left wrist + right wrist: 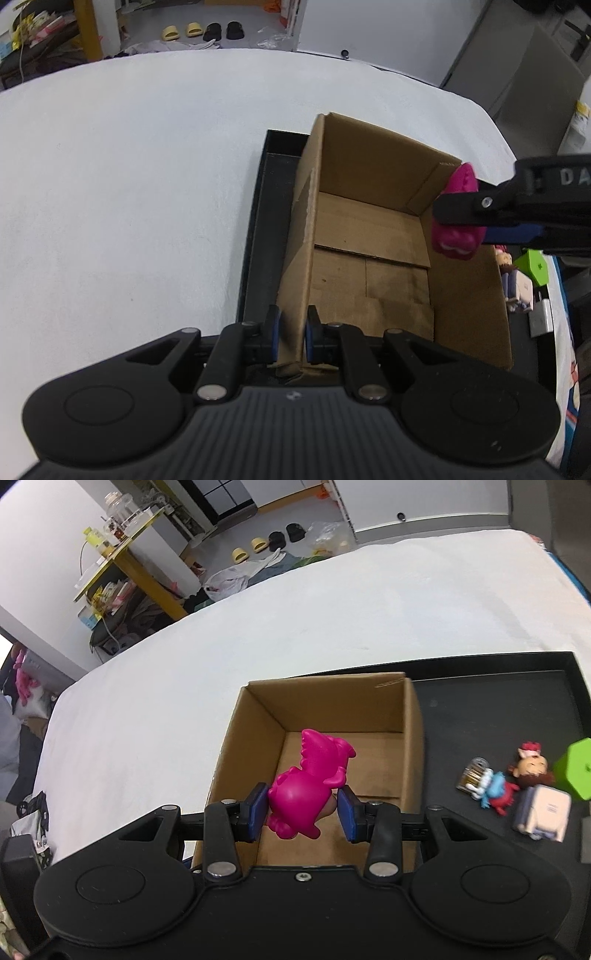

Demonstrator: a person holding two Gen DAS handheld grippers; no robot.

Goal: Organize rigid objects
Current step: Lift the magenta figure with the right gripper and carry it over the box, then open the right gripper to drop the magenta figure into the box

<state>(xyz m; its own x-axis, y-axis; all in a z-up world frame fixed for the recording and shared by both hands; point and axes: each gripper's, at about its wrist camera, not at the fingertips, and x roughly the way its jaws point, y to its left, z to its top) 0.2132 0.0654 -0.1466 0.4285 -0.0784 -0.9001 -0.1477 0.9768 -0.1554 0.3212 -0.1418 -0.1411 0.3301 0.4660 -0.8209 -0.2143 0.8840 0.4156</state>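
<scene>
Tilting steeply down, the right claw point(302, 809) clamps a pink toy point(308, 786) above the cardboard box point(408, 716); the left claw point(293, 334) pinches its wall.

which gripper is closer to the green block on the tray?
Right. The right gripper, shut on the pink dino, hangs over the box on the side toward the green block. The left gripper clamps the box's far wall, away from the block.
</scene>
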